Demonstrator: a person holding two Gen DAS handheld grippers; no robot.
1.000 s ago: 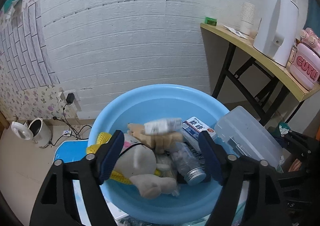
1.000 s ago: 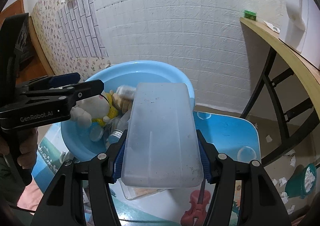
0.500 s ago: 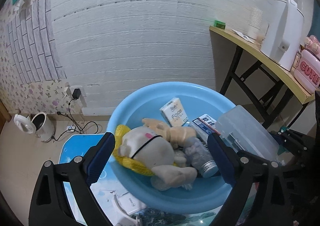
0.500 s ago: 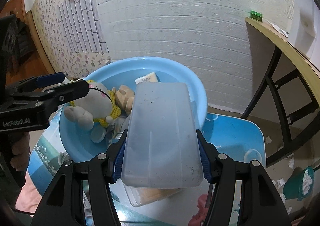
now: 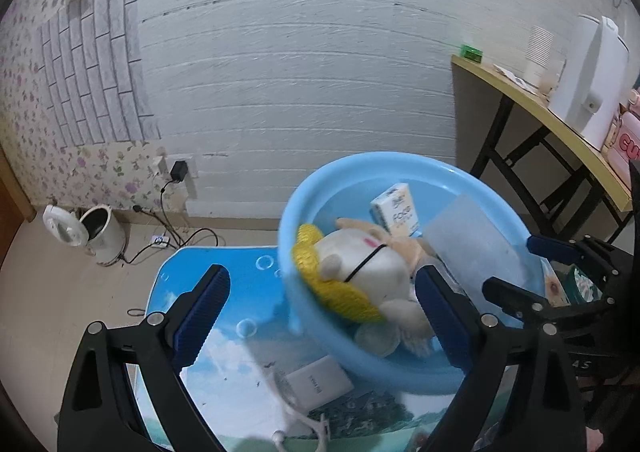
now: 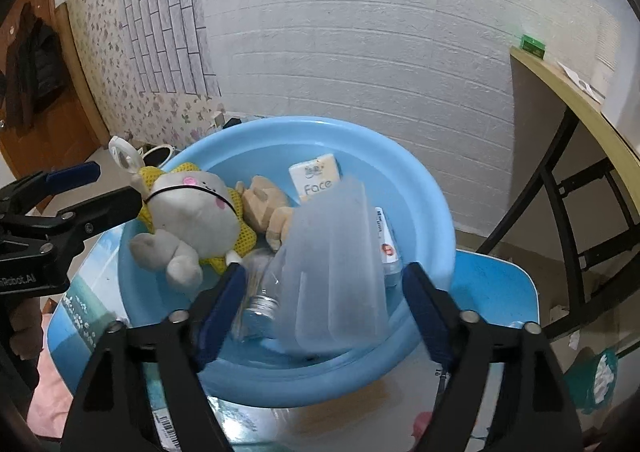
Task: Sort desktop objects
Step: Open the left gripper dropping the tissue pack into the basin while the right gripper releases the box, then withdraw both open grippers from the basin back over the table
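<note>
Desktop objects are mostly gathered already in the round light-blue plastic basin point(image 6: 416, 188), which sits straight ahead of my right tongs point(image 6: 324, 298) and ahead and to the right of my left tongs point(image 5: 320, 316).

Largest inside it, the translucent rectangular plastic storage box point(image 6: 332, 276) lies tilted between my right jaws, which are opening; the pads stand clear of its sides, so I judge it released into the basin. Beyond it, toward my left tongs, lies the grey plush rabbit in yellow mesh point(image 6: 192, 212), with a small tan plush toy point(image 6: 264, 208) touching it. At the far side leans a white carton printed "Face" point(image 6: 316, 180), and close to my right tongs' left finger rests a clear bottle with a silver cap point(image 6: 260, 292) (partly hidden by the storage box).

My left tongs are spread wide and grip nothing.

Still outside, on the blue picture-printed tabletop point(image 5: 240, 284) just below my left tongs, I see a flat white rectangular device point(image 5: 316, 382) and a white cord point(image 5: 296, 416). Those look like what remains.
</note>
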